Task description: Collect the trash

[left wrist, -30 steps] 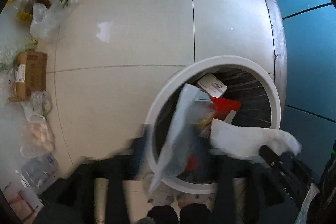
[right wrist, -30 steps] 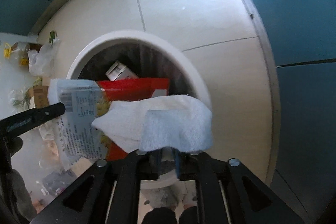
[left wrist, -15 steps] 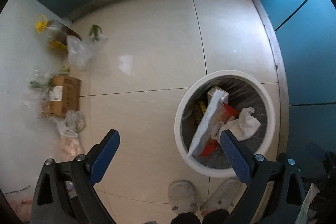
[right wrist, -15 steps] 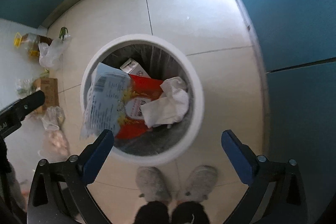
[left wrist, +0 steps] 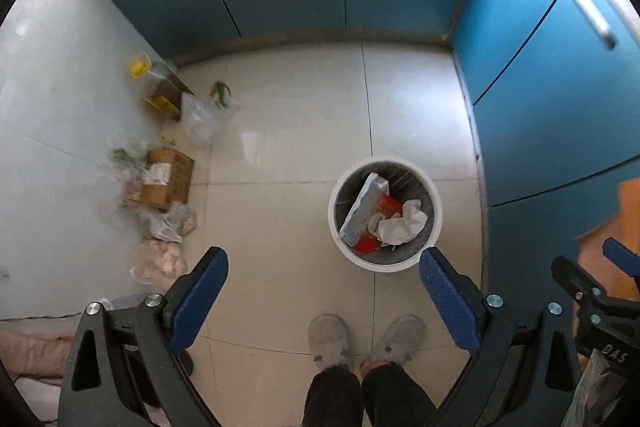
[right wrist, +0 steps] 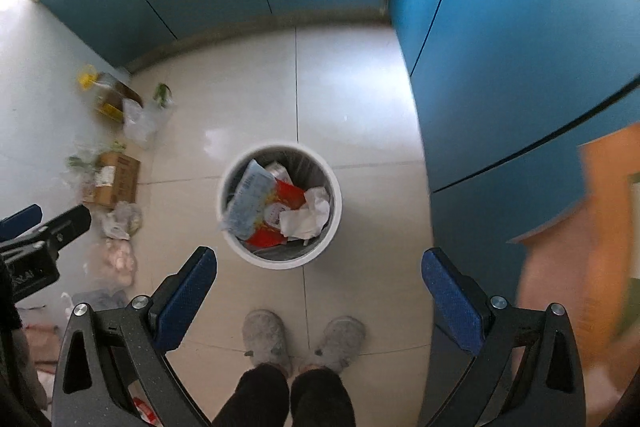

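Bare floor tiles [left wrist: 296, 131] lie open behind and left of the waste bin [left wrist: 438, 215]; blue cabinets [left wrist: 560, 131] crowd its right, bagged clutter [left wrist: 160, 183] lines the far-left wall.

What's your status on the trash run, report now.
Left gripper and right gripper both open, empty. Crumpled paper and plastic bag lie in the bin. Nothing blocking; cardboard box and bags remain by the wall.

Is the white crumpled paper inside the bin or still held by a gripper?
Inside. The crumpled paper lies in the white bin on a red packet; the right gripper is open and empty.
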The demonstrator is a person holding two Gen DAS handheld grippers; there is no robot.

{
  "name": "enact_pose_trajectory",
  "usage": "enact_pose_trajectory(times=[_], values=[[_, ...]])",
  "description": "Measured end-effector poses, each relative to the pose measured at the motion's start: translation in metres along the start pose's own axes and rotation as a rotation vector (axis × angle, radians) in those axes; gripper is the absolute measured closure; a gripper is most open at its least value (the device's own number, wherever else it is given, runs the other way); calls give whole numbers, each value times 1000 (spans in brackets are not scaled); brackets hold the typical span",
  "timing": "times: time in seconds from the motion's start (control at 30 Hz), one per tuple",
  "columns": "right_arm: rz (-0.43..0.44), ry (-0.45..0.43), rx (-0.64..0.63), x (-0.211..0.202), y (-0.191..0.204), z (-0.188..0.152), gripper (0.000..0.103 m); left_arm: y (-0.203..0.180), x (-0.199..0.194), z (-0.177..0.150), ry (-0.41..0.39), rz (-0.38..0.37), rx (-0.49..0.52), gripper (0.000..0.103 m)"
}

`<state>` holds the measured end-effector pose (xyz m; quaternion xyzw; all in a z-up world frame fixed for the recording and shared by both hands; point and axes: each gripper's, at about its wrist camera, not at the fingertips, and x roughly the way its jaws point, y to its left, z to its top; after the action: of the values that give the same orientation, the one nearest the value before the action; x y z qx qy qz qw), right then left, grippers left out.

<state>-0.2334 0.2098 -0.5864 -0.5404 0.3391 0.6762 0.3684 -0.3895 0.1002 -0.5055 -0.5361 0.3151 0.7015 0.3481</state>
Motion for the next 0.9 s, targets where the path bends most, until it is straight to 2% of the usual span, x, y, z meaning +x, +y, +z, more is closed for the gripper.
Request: enact_pose_trajectory(times=[0.17,0.37,0.67,0.9], values=[[24,-77,-23,-119,3,-7,0,10,-102,-10,-90,-19,-21,5],[49,-161,-25,-245,10,-24,0,18,-194,-32,-158,-69,-34,5],[84,-261,7,-385,24,-82,0,36,-302,-80,-260,-174,-9,5],[154,-317,7,-461,35,-136,0,48,-368,-111,-285,-295,-3,5]])
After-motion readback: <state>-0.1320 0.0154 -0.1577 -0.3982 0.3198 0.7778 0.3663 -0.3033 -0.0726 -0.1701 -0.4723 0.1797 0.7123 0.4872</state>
